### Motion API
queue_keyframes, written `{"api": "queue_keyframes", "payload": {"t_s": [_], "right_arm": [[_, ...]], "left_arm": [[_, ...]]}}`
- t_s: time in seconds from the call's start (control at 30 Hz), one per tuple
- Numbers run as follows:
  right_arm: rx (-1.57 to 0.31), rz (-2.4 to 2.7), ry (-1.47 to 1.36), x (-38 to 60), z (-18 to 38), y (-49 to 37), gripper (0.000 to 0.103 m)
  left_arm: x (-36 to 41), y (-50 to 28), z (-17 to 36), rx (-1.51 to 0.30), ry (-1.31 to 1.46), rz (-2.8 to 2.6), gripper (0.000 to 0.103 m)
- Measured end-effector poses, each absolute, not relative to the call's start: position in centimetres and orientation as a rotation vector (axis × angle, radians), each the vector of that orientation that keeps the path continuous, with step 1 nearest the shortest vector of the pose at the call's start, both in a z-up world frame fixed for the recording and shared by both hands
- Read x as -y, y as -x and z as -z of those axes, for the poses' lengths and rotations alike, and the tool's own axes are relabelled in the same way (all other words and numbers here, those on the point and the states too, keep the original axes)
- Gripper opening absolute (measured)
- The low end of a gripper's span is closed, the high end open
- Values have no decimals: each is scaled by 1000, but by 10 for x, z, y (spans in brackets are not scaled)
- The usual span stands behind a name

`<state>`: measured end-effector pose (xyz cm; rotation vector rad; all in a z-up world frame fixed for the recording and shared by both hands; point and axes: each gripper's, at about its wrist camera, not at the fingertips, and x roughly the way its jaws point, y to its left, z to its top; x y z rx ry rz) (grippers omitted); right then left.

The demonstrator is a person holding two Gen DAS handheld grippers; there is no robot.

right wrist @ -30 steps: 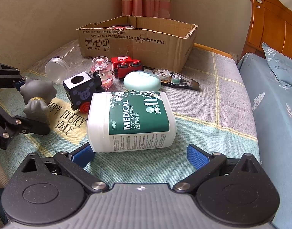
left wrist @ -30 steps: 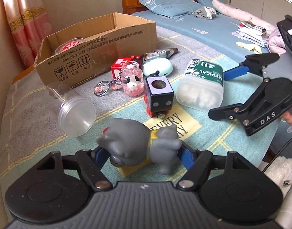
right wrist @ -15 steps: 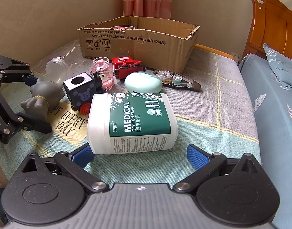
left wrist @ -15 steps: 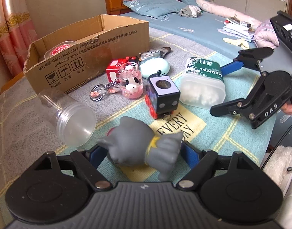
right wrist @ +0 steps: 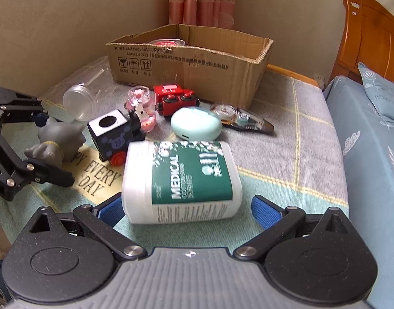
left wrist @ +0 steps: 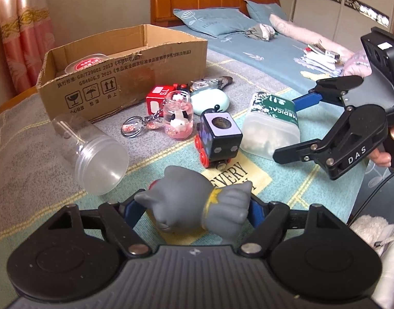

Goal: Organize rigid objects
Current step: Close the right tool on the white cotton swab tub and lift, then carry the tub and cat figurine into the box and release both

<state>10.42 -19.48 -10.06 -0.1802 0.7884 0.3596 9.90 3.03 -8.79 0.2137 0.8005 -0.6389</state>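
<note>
1. Starting at the left, in front of the cardboard box's point(left wrist: 135, 77) left corner, we see a clear jar point(left wrist: 93, 154) lying on its side on the cloth.
2. Nearer to us than the jar, well in front of the box, the left gripper point(left wrist: 194, 209) has the grey cat figure point(left wrist: 186, 195) between its blue pads. A moment ago the jaws eased apart; now they are closing again, and the pads meet the cat at its head and feet. We judge this a re-grip, so the cat is about ready to carry to the box.
3. In front of the box's middle stands a black toy train point(right wrist: 114, 134), untouched.
4. Right of the train, the right gripper point(right wrist: 184, 211) sits open around the cotton swab tub point(right wrist: 186, 172), which lies on its side. The right-hand pad stands clear of it, so the tub is not yet gripped.
</note>
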Motion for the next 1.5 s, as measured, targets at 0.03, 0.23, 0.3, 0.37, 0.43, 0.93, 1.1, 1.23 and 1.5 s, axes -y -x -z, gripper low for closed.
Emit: {"api": "queue_keyframes", "payload": {"t_s": [0.03,0.23,0.3,0.37,0.43,0.93,1.1,1.23,1.5], "right_arm": [[-782,-360,183,193,99,-106,103],[-809,-368,197,181,94,-119,99],[-815,-367,228,177,93,-120,91],[-819,-359,259,175,91,-121,88],[-828,-369,257,177,89,-121,87],[-760,-426,250,188,42,-130,86],[-681,-426,257,186,14,-152,86],[-635,-430,231,185,-5,-184,86],[-663,-410,188,178,-17,-264,86]], "left_arm": [[-30,-99,88,-805,-210,633,78],[-27,-98,84,-832,-205,584,78],[-25,-98,80,-843,-210,560,78],[-24,-99,77,-857,-214,541,78],[-23,-99,73,-869,-208,527,78],[-13,-114,26,-819,-228,468,78],[-7,-143,6,-782,-239,451,78],[-6,-171,-9,-768,-239,439,78],[-23,-239,-22,-797,-199,331,78]]}}
